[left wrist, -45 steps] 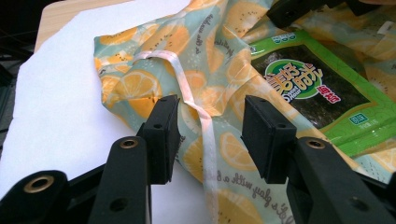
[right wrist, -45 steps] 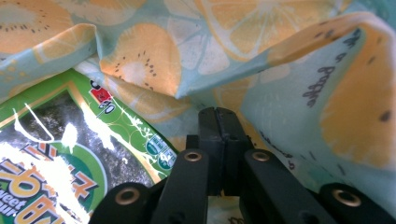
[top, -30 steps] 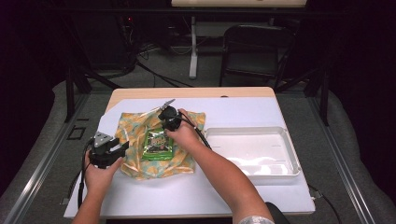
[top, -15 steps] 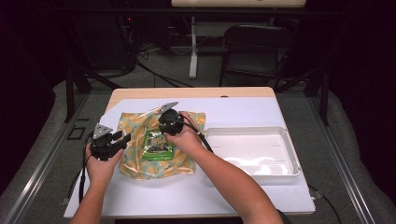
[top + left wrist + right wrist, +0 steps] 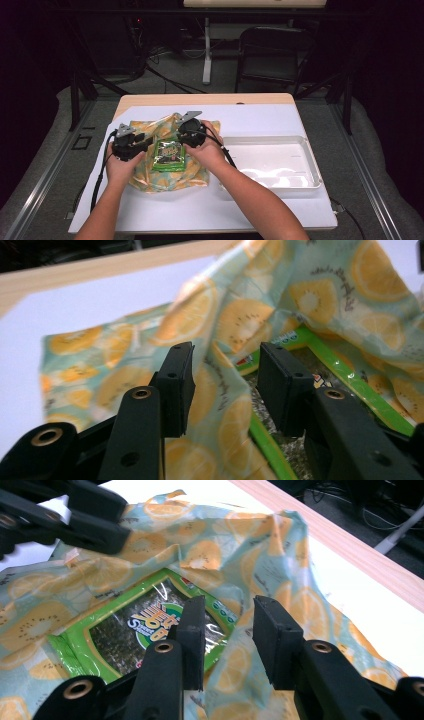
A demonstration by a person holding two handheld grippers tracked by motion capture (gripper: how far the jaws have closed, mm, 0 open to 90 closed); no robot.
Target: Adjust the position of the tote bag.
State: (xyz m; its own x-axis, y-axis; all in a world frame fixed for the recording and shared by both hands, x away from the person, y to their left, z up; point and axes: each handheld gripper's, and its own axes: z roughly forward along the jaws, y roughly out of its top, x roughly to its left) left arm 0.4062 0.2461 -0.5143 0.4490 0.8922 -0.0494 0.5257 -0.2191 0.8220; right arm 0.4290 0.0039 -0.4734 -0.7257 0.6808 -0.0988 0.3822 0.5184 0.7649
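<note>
A cloth (image 5: 150,177) printed with orange and kiwi slices lies rumpled on the white table (image 5: 160,210). A green snack packet (image 5: 169,155) rests on its middle. My left gripper (image 5: 142,141) is at the cloth's left edge. Its jaws have just closed a little and stand open, a fold of cloth (image 5: 220,330) between them (image 5: 227,385) with the pads off it. My right gripper (image 5: 186,136) hovers at the packet's far right corner. Its jaws (image 5: 227,630) have just opened, and cloth (image 5: 240,555) and packet (image 5: 130,635) lie below the gap.
A shallow white tray (image 5: 312,167) stands to the right of the cloth, close to my right forearm. The table's wooden far edge (image 5: 210,99) runs behind the cloth. Cables trail from both grippers toward the near edge.
My left gripper has moved up and to the right, onto the cloth's left edge. My right gripper has shifted slightly and lifted over the packet's corner.
</note>
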